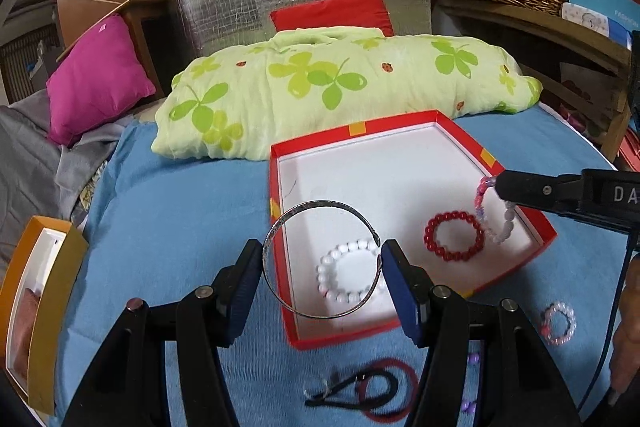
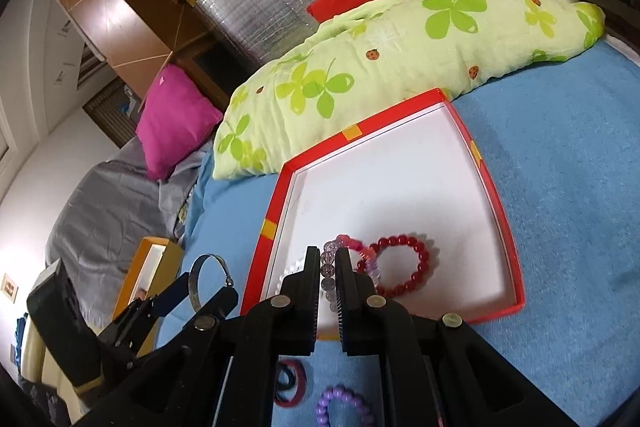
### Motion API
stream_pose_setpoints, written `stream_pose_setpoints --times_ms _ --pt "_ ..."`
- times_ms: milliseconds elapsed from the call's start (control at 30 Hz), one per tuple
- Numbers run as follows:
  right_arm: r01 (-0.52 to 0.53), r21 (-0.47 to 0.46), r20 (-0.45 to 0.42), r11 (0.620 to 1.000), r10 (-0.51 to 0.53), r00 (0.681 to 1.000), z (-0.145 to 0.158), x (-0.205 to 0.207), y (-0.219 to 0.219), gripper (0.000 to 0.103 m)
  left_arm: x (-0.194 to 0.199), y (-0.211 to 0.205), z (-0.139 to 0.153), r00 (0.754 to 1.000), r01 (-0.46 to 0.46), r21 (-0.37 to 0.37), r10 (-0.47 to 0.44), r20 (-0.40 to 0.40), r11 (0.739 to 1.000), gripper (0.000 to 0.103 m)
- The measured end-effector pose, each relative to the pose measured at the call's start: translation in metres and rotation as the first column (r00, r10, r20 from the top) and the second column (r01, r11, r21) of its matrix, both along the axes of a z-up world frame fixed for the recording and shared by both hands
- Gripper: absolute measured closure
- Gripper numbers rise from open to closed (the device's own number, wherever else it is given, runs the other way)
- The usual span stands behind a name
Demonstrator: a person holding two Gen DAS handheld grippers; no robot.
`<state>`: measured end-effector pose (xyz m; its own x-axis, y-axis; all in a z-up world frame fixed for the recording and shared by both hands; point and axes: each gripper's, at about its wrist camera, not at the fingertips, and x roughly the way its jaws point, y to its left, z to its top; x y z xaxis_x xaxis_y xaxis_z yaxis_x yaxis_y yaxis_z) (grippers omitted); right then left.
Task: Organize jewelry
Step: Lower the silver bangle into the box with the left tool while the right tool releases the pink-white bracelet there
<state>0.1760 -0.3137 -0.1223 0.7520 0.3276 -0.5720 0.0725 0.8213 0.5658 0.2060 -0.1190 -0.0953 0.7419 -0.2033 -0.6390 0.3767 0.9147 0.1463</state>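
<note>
blue bedding [image 1: 180,195] serves as your work surface, with the red box [image 1: 520,215] open on it. inside lie a red bracelet [image 1: 454,235] and a white bracelet [image 1: 344,277]. your right gripper [image 2: 329,269] is pinched on a pastel bracelet [image 1: 494,217], held low over the box. your left gripper [image 1: 322,267] clasps a bangle [image 1: 320,259] across its width above the near rim. still loose: a pink bracelet [image 1: 558,323], hair ties [image 1: 372,393], a purple bracelet [image 2: 344,409]. judged roughly half done.
</note>
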Motion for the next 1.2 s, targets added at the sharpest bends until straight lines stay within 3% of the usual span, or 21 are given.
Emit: stream_pose_setpoints --times_ms 200,433,667,867,1033,1133,1200 --pt "0.030 -0.002 0.024 1.000 -0.030 0.999 -0.001 0.022 -0.009 0.094 0.027 -0.014 0.001 1.000 0.007 -0.011 -0.007 -0.007 1.000 0.041" --pt "0.073 0.017 0.001 0.997 -0.073 0.997 -0.012 0.058 -0.029 0.094 0.075 -0.027 -0.008 0.996 0.019 -0.049 -0.023 -0.088 0.999 0.041" --pt "0.069 0.068 -0.040 0.995 -0.067 0.997 -0.029 0.090 -0.036 0.094 0.109 -0.042 -0.041 0.978 0.014 -0.066 -0.028 -0.207 0.998 0.041" --pt "0.068 0.087 -0.092 0.994 -0.060 0.994 -0.048 0.113 -0.044 0.094 0.117 -0.055 -0.056 0.970 0.013 -0.054 -0.026 -0.240 0.998 0.040" --pt "0.136 0.109 -0.161 0.985 -0.118 0.980 -0.065 0.116 -0.067 0.091 0.113 -0.057 -0.059 0.973 0.015 0.004 -0.013 -0.231 1.000 0.040" --pt "0.149 0.106 -0.153 0.983 -0.132 0.979 -0.056 0.107 -0.074 0.080 0.101 -0.054 -0.049 0.980 0.024 0.026 -0.019 -0.199 0.999 0.039" --pt "0.144 0.101 -0.133 0.984 -0.130 0.983 -0.046 0.099 -0.073 0.078 0.090 -0.049 -0.041 0.984 0.025 0.029 -0.019 -0.175 0.999 0.035"
